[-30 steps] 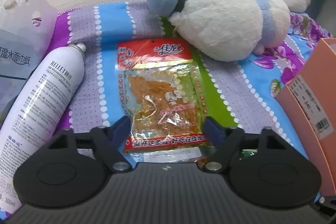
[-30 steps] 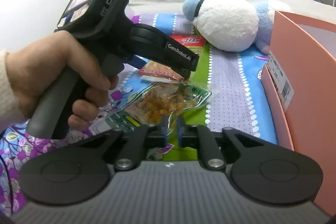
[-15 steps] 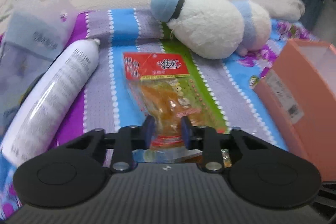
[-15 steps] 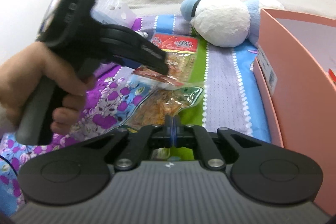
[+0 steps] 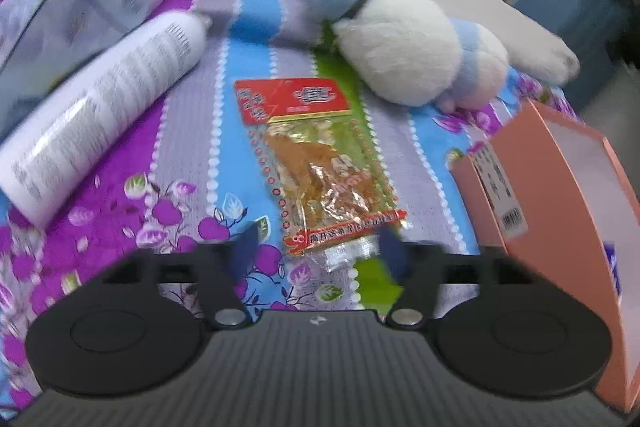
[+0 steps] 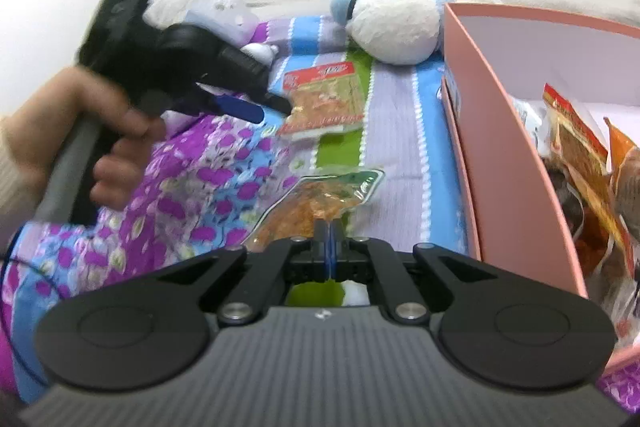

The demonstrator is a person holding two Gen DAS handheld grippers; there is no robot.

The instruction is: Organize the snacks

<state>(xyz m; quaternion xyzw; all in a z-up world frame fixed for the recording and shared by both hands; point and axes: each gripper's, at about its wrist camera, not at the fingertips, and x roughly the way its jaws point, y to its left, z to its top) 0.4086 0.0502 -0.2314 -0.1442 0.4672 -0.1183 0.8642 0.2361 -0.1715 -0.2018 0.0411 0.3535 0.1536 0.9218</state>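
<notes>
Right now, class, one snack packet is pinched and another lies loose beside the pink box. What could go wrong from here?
1. The right gripper pinches only an edge of the green-cornered packet, so it may slip out.
2. The pink box has a tall wall close by; the dangling packet could catch on it.
3. The left gripper is opening and the red-topped packet lies loose on the bedspread; a regrasp could snag that fabric.
</notes>
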